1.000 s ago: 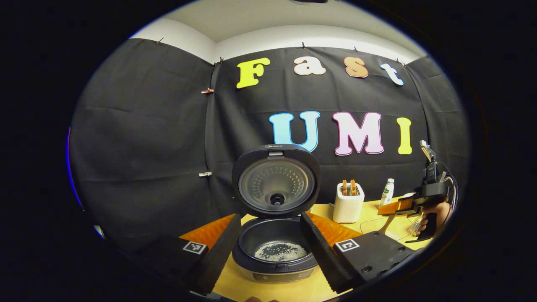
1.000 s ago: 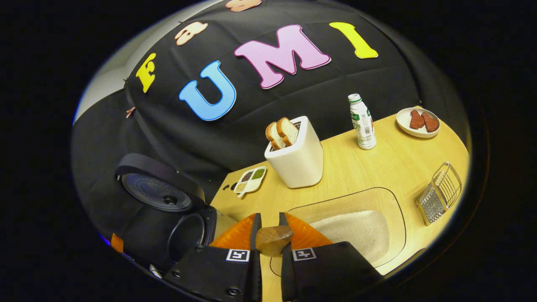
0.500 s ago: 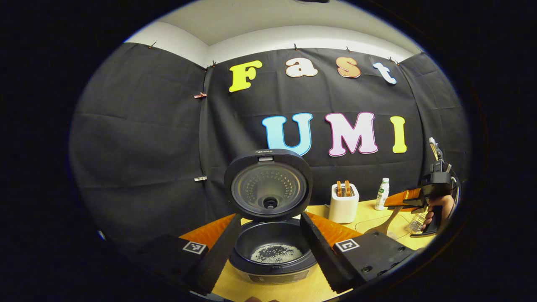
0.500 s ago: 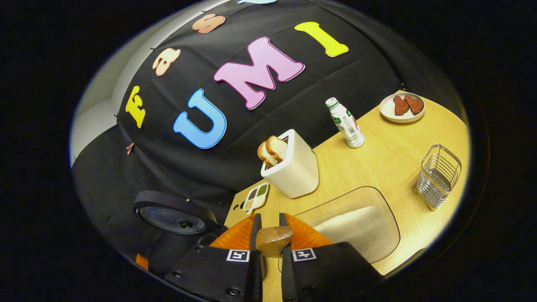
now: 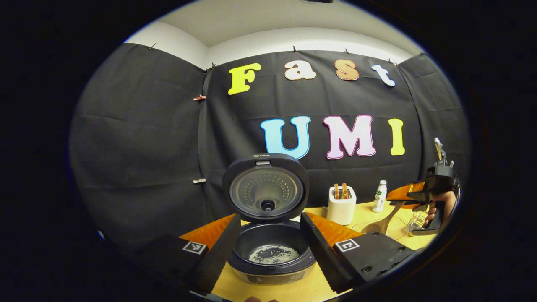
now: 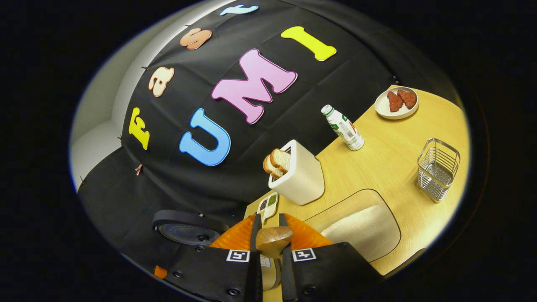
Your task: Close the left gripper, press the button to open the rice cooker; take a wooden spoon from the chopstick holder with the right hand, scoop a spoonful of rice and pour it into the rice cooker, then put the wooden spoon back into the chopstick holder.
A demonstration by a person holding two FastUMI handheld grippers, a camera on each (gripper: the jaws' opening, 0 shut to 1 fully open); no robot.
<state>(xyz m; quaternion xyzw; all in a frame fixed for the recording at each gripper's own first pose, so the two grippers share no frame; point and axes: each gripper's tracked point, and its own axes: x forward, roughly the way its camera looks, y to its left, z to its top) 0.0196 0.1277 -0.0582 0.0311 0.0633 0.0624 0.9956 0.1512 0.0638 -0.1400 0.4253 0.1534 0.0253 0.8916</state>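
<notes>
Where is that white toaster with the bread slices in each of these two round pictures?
Left gripper view: the toaster stands small, right of centre, just right of the open rice cooker.
Right gripper view: it sits near the middle, tilted, beside the rice tray.
Shared landmark: the small white bottle right of the toaster.

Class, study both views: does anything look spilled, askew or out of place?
Nothing stands out. The black rice cooker stands open with rice inside, none visibly spilled on the wooden table; the right gripper grips the wooden spoon.
</notes>
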